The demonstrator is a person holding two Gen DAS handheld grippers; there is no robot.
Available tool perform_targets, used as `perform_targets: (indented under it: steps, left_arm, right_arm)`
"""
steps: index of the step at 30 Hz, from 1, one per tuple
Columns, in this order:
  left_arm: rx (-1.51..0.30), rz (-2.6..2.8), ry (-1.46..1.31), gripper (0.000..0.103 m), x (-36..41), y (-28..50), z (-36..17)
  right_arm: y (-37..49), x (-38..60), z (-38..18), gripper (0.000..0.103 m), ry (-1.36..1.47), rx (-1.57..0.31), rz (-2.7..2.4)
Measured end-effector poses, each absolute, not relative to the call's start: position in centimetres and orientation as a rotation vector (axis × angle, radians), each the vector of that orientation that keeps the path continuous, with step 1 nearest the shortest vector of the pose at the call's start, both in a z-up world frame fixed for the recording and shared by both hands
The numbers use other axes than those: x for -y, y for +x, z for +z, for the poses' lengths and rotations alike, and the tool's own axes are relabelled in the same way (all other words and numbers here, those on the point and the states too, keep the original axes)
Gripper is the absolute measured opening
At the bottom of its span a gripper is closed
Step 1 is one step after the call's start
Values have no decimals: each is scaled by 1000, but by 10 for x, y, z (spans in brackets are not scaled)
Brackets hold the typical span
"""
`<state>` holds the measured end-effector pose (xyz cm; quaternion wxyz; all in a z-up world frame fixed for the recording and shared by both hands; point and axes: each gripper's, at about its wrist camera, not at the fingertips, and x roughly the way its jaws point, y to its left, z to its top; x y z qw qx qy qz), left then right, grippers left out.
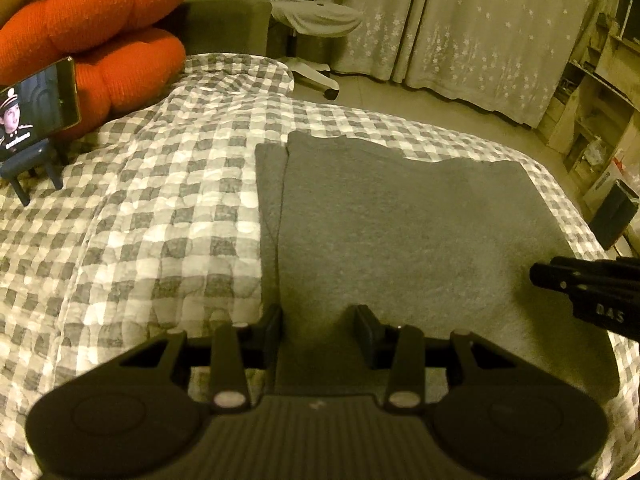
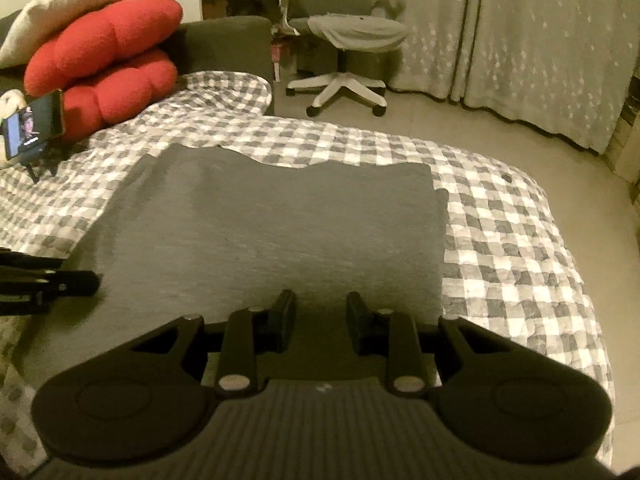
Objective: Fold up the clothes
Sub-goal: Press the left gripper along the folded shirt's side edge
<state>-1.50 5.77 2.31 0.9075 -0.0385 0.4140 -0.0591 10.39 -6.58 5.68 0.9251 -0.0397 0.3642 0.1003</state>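
A grey garment (image 1: 400, 232) is seen spread flat on a bed covered by a grey-and-white checked quilt (image 1: 140, 216). A narrower folded strip is visible along its left edge in the left wrist view; its far edge is uneven in the right wrist view.

The left gripper (image 1: 320, 328) is held over the near edge of the garment, near its left side. Its jaws are set partly apart, with grey cloth seen in the gap; whether the pads pinch the cloth cannot be told.

The right gripper (image 2: 320, 316) is held over the near edge toward the garment's right side. Its jaws are also partly apart, somewhat narrower, with cloth seen between them; a grip cannot be confirmed.

Each gripper's tip is seen at the side margin of the other's view, resting close above the garment.

A red cushion (image 2: 104, 68), a phone (image 1: 36, 108) on a small stand, an office chair (image 2: 344, 48) and curtains (image 1: 480, 32) are noted beyond.
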Motion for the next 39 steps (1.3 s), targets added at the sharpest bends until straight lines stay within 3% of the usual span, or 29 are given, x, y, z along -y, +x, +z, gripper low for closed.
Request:
perform_targets:
  steps: [16, 39]
  left_arm:
    - [-821, -93, -52, 41, -55, -26, 22]
    - [-809, -34, -79, 42, -83, -101, 21]
  right_arm:
    - [71, 47, 54, 29, -126, -784, 306]
    - [19, 67, 51, 30, -199, -838, 329]
